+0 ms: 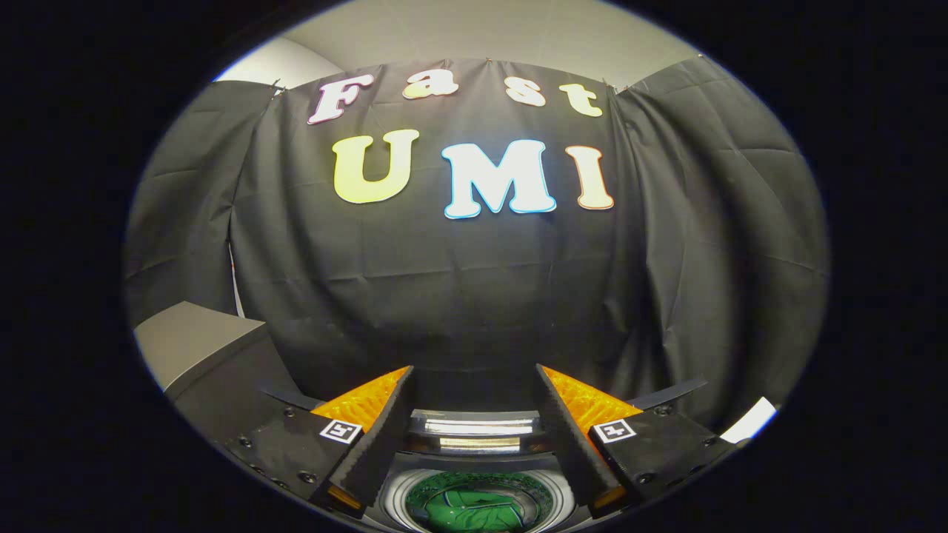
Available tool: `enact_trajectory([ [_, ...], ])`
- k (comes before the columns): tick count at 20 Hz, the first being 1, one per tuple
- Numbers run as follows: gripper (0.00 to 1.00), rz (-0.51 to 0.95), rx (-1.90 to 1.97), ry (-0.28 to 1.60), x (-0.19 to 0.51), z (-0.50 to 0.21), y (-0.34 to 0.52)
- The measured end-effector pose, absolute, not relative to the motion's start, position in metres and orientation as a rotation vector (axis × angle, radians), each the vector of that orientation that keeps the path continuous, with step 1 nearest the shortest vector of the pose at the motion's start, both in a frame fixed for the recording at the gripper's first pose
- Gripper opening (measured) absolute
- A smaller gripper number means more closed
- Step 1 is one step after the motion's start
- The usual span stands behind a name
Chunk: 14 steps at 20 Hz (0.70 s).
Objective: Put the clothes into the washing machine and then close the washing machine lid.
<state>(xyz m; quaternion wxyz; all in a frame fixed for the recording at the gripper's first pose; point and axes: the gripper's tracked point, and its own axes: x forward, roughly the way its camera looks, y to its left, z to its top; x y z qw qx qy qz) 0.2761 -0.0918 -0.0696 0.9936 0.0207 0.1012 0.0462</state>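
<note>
My gripper [474, 385] stands open, its two fingers spread wide with nothing between them, pointing at the black cloth wall. Below and between the fingers lies the washing machine [474, 444], seen from above. Its round drum opening holds a green garment [478, 509]. A shiny curved band at the machine's back edge, just beyond the drum, catches the light; whether that is the raised lid, I cannot tell.
A grey box-like surface [194, 342] sits to the left of the left finger. The black cloth wall [474, 296] hangs close behind the machine. A small white patch [749, 420] shows beyond the right finger.
</note>
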Motion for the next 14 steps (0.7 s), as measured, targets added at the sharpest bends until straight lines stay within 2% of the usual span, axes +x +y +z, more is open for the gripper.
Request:
enact_trajectory([
  [14,0.97,0.103,0.057,0.261,0.222,-0.11,-0.101],
])
